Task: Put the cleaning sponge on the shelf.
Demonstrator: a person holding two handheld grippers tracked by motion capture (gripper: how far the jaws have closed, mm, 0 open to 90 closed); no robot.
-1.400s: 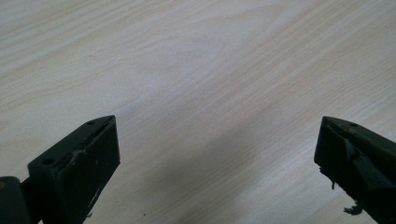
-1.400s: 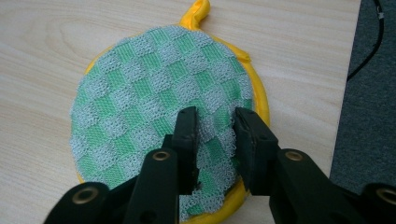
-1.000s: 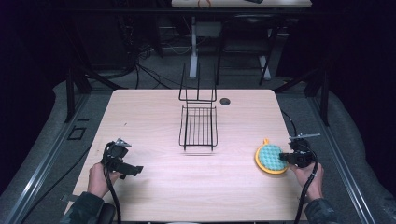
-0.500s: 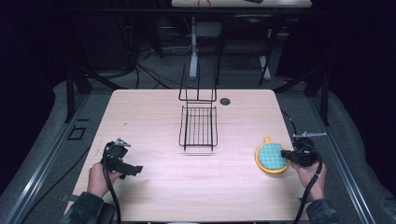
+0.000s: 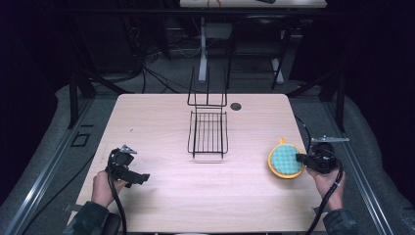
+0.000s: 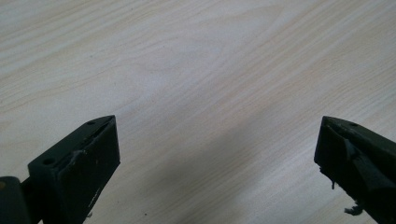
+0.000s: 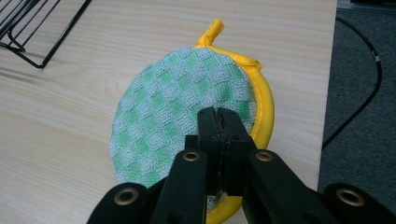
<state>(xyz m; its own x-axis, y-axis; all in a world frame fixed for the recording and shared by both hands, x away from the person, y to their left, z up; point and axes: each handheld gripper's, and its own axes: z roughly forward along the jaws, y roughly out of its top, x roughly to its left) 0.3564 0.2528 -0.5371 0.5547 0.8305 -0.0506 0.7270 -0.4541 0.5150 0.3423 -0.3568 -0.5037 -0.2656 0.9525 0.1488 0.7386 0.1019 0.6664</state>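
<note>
Inspecting the grip: my right gripper has its jaws pressed together on the near edge of the pot holder, which sits right of the wire rack, by the table's right edge. I judge it light, soft and floppy; the stiffer yellow rim suits pinching best. My left gripper hangs spread, holding nothing, left of the rack.
</note>
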